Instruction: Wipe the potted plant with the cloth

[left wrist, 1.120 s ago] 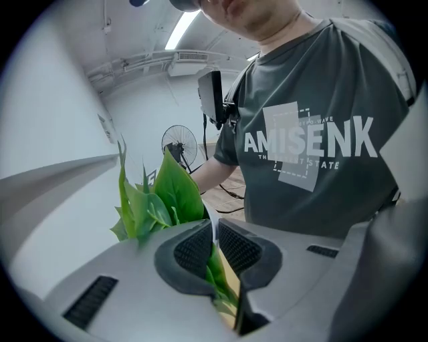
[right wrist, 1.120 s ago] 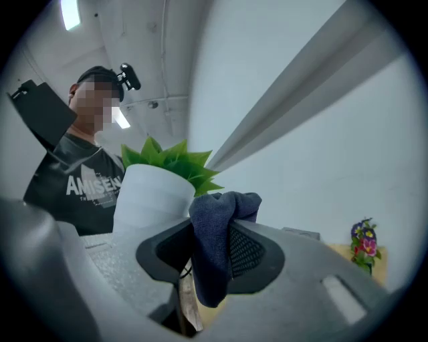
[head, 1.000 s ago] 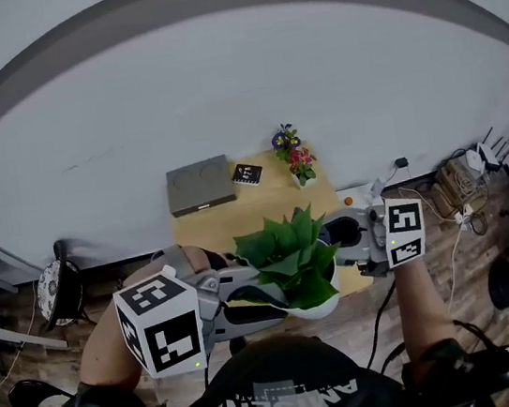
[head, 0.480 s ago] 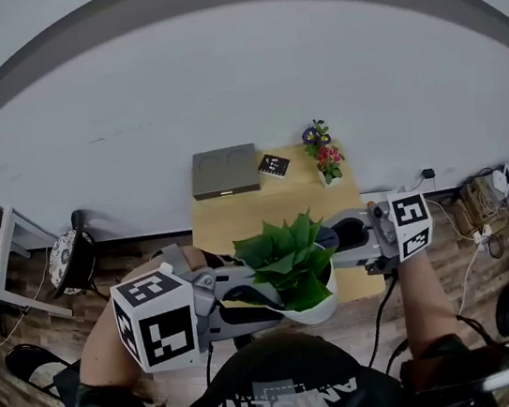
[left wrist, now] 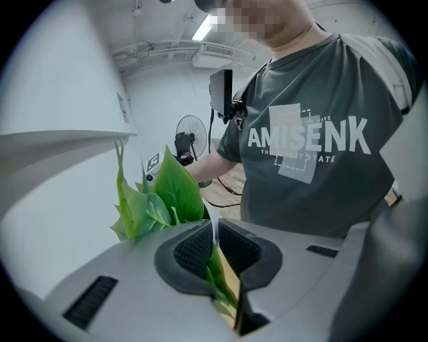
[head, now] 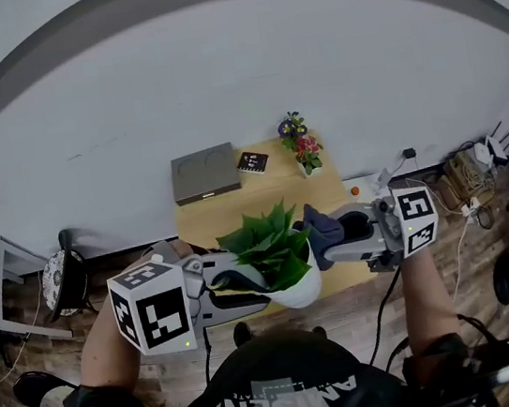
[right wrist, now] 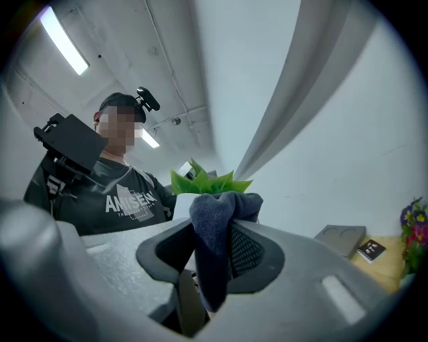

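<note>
The potted plant (head: 272,260) has smooth, slightly waxy green leaves and a glossy white pot (head: 305,287); whether it is ceramic or plastic is hard to tell. Just right of it, the cloth (right wrist: 212,227) is dark blue fabric, soft, finely napped and matt. The left tongs (left wrist: 215,248) and right tongs (right wrist: 215,257) are matt grey plastic, and their pads (right wrist: 246,252) are dark, cross-ribbed and rubbery-looking. Beyond the plant, the tabletop (head: 263,196) is pale smooth wood. The floor (head: 370,308) is darker wood planking.

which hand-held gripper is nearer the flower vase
Right. The right hand-held gripper, holding the cloth, is on the flower vase side of the potted plant; the left hand-held gripper is on the far side, gripping it.
</note>
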Available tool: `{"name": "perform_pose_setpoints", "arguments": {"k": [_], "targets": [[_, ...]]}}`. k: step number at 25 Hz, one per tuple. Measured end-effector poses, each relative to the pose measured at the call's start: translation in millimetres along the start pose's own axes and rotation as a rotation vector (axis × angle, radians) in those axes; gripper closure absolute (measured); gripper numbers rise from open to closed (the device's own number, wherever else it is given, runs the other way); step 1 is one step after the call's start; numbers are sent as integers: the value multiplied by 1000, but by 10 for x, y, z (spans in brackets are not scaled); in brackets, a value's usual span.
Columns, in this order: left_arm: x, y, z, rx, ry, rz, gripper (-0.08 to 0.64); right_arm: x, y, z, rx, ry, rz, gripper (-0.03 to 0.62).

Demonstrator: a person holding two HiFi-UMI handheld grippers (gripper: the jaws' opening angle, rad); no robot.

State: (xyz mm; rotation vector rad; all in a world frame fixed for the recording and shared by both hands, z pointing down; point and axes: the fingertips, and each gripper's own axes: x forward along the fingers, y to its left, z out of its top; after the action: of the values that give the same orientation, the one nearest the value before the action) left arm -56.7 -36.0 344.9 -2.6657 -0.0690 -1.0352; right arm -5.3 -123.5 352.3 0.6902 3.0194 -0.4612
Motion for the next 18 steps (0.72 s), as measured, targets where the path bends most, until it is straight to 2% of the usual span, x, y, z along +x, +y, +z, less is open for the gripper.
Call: {"name": "perform_pose_setpoints", "arguments": {"k": [8, 12, 14, 18], "targets": [[92, 150, -36, 29, -58, -71, 531, -183, 165, 18, -23, -72, -171, 460], [194, 271, -42, 45, -84, -89, 531, -302, 201, 41, -23, -111, -298, 460], [248, 346, -34, 15, -108, -99, 531, -360, 216, 67, -33, -126, -366, 460], [405, 554, -67, -107, -106, -80, 531, -416, 231, 90, -74, -113, -515, 460]]}}
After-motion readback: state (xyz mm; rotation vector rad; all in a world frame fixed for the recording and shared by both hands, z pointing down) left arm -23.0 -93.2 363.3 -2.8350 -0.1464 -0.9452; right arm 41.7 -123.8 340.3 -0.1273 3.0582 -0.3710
